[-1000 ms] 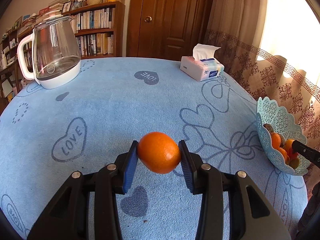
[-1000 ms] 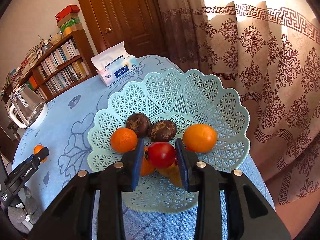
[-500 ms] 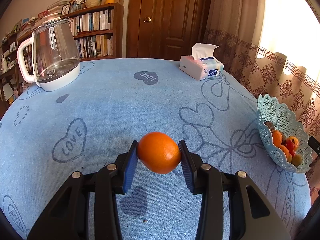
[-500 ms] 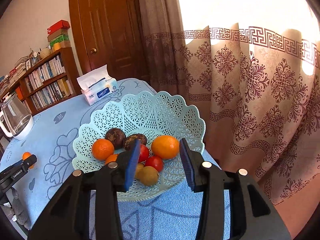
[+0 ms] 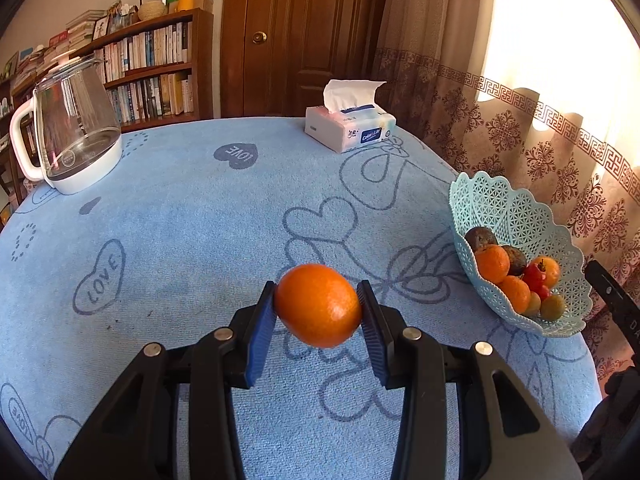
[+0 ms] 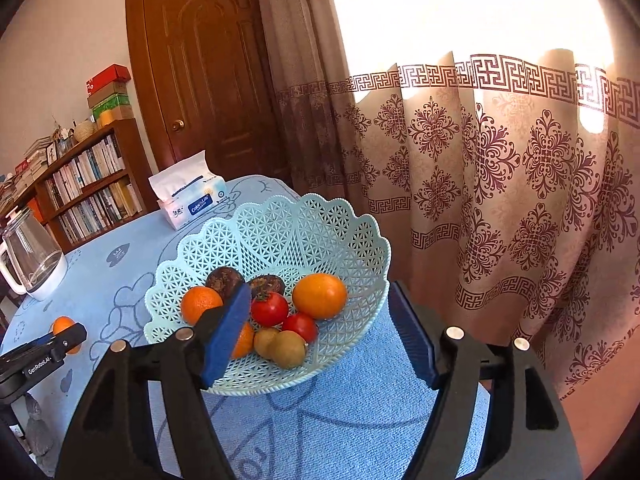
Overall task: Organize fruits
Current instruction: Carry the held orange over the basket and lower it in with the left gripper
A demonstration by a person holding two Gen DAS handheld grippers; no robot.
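My left gripper [image 5: 318, 314] is shut on an orange [image 5: 318, 306] and holds it above the blue tablecloth [image 5: 192, 224]. To its right stands the pale green lattice basket [image 5: 508, 208] holding several fruits. In the right wrist view the same basket [image 6: 280, 224] holds two oranges [image 6: 320, 295], two red fruits [image 6: 270, 308], dark brown fruits [image 6: 224, 280] and yellow-brown ones [image 6: 286, 350]. My right gripper [image 6: 320, 318] hangs just in front of the basket, its jaws opening, with nothing pressed between the blue pads [image 6: 230, 328]. The held orange [image 6: 62, 325] shows at far left.
A tissue box [image 5: 350, 130] sits at the table's far edge, a glass kettle [image 5: 68, 132] at the far left. A patterned curtain [image 6: 500, 200] hangs close behind the basket, past the table's right edge. A bookshelf [image 5: 156, 68] and a door [image 5: 296, 32] stand beyond.
The right gripper let go of a red fruit, which now lies in the basket, then opened wide and drew back. The left gripper carried the orange nearer to the basket.
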